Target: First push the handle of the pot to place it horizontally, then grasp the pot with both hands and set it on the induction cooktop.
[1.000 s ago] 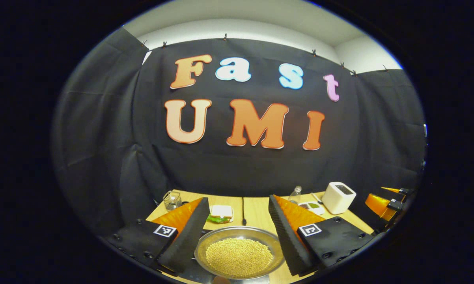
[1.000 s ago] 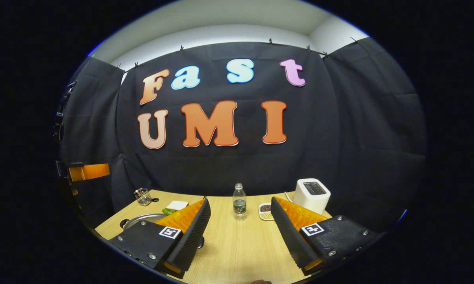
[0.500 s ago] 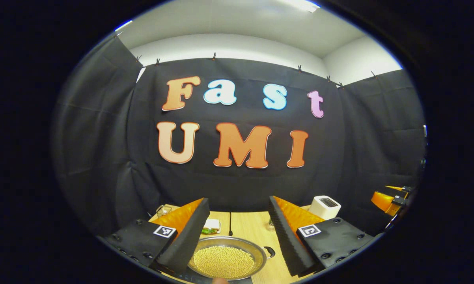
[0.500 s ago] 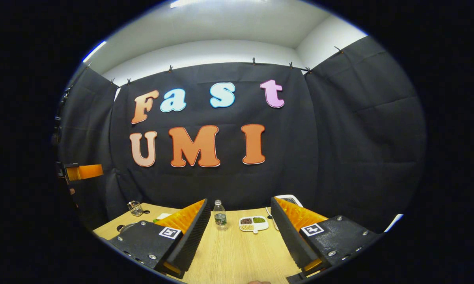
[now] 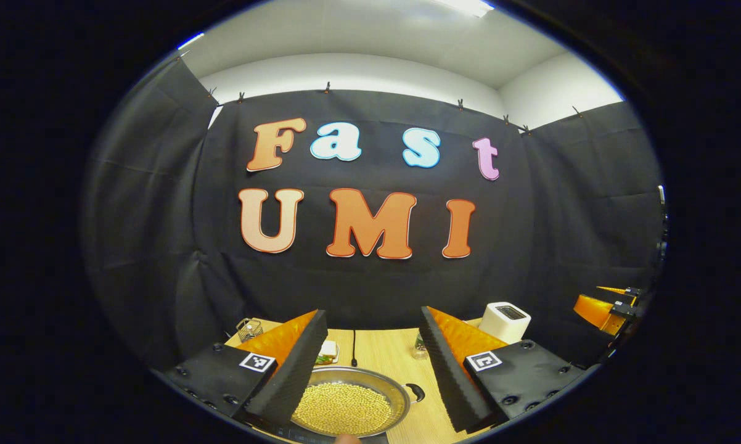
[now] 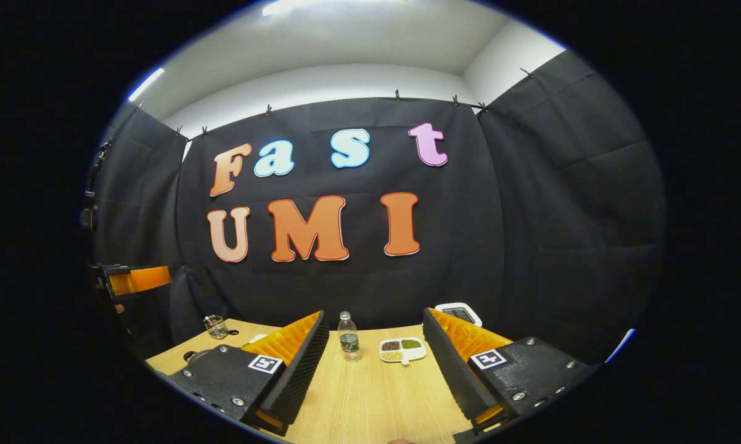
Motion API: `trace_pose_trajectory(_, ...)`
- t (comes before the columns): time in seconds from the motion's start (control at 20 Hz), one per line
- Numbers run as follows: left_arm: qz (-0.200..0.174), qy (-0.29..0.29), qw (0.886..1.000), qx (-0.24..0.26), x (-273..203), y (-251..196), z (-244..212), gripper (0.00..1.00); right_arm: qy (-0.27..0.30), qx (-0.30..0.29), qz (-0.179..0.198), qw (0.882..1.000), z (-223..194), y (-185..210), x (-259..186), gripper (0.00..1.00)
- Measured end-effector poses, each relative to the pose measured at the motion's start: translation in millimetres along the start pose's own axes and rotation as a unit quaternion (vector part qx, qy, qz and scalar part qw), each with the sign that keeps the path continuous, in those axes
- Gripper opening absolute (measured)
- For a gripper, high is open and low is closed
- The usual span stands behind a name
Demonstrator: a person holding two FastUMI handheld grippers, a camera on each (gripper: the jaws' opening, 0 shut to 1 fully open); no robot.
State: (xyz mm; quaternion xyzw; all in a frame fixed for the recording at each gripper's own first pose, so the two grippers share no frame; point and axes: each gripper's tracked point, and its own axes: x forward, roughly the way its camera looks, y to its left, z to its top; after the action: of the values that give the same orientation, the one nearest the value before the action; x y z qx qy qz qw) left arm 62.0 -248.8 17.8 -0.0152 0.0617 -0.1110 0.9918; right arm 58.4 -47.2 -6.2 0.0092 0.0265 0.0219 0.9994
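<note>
both grippers (image 5: 370, 364) (image 6: 373, 364) wide apart, empty

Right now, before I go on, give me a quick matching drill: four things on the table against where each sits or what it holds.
Things:
1. pot
2. water bottle
3. sectioned dish
4. toaster

Descriptions:
A. white box near the table's far right edge, slot on top
B. holds separate dark, green and pale portions
C. filled with small yellow grains, low between the left gripper's open fingers
D. stands upright just left of the sectioned dish, in the right gripper view

Pairs: 1-C, 2-D, 3-B, 4-A
</note>
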Motion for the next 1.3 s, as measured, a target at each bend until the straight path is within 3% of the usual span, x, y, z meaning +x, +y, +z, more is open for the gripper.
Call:
trace_pose_trajectory(0.35, 0.017, -0.006, 1.000, -0.014, 15.6, 12.7, -18.6, 0.97, -0.008, -0.004, 0.008, 1.000, -13.1, -2.1, 10.1, 0.95)
trace_pose_trajectory(0.85, -0.034, 0.004, 0.999, -0.018, 39.7, -7.3, -37.1, 0.97, -0.002, -0.020, 0.004, 1.000, -9.5, 0.1, 36.7, 0.95)
trace_pose_trajectory(1.3, 0.007, -0.005, 0.999, -0.030, 24.3, 26.5, -29.0, 0.97, -0.008, -0.028, 0.013, 0.999, -12.8, 9.0, 32.5, 0.95)
